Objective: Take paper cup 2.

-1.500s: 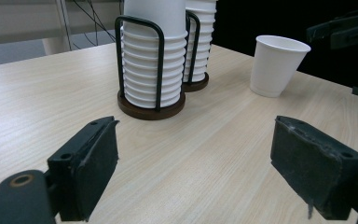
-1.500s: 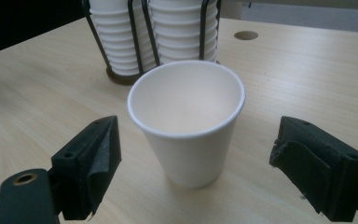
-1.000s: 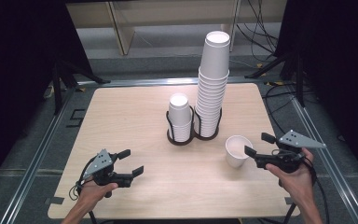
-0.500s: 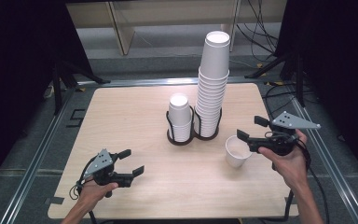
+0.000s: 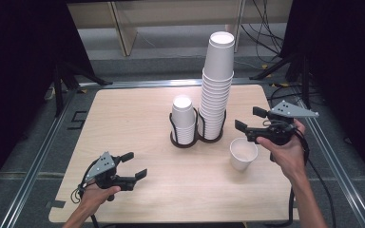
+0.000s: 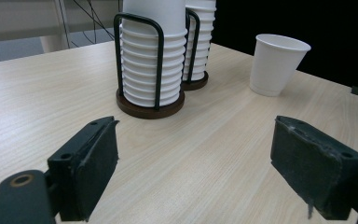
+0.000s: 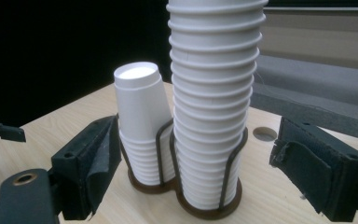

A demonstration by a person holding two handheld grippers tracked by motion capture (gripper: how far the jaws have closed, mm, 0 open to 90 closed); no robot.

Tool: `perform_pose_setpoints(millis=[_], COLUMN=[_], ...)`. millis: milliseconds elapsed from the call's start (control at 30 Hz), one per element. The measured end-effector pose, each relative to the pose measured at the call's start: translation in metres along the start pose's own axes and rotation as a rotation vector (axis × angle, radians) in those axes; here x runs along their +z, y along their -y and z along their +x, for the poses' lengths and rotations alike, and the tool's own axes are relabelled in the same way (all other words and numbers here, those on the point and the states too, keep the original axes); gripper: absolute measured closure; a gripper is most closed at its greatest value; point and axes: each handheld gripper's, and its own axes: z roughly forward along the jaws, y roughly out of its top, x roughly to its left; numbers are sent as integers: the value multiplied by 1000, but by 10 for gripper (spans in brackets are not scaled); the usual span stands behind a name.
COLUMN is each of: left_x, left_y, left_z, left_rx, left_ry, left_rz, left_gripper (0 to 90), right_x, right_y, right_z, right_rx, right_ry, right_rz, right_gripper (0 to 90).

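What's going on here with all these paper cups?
A person at a wooden table holds a two-jaw gripper in each hand. Two stacks of upside-down white cups stand in a wire holder, a short stack beside a tall stack. One single cup stands upright, apart from them. The right gripper hovers, jaws open, just above that cup, facing the tall stack. The left gripper is open and empty near the front edge.

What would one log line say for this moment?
left gripper: open, empty | right gripper: open, facing tall stack | loose cup: upright
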Motion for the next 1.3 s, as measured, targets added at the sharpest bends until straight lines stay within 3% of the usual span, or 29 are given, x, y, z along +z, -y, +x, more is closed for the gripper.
perform_pose_setpoints(millis=[33, 67, 233, 267, 333, 367, 467, 600, 667, 767, 1000, 1067, 1300], left_x=[0, 0, -1, -1, -1, -1, -1, 1, 0, 0, 0, 1, 0], left_y=[0, 0, 0, 0, 0, 0, 0, 1, 0, 0, 0, 1, 0], left_z=[0, 0, -1, -1, 0, 0, 0, 0, -1, -1, -1, 0, -1], left_rx=[0, 0, 4, 3, 4, 3, 3, -3, 1, 0, 0, -4, 2], left_ry=[-1, 1, -9, -8, -8, -8, -7, 3, -5, -4, -2, 9, 0], left_rz=[1, -5, 17, 17, 17, 17, 17, 4, 23, 23, 21, 0, 21], left_gripper=[145, 146, 146, 146, 146, 146, 146, 146, 146, 146, 145, 145, 146], right_x=[2, 4, 16, 18, 21, 24, 27, 32, 33, 37, 47, 50, 60], right_y=[-2, -6, -22, -25, -31, -35, -40, -58, -65, -77, -99, -105, -122], right_z=[-1, 0, -1, -2, 0, -1, 1, -1, -1, -4, -2, -2, -1], right_rx=[-18, 2, 0, -20, 1, -17, -10, -30, -23, -51, -37, -41, -51], right_ry=[-5, -3, -14, -10, -11, -10, -11, 11, 16, 30, 30, 34, 47], right_rz=[-13, -1, -25, -41, -20, -39, -34, -57, -57, -78, -82, -87, -78], right_gripper=[153, 153, 153, 153, 153, 153, 153, 152, 152, 152, 152, 152, 152])
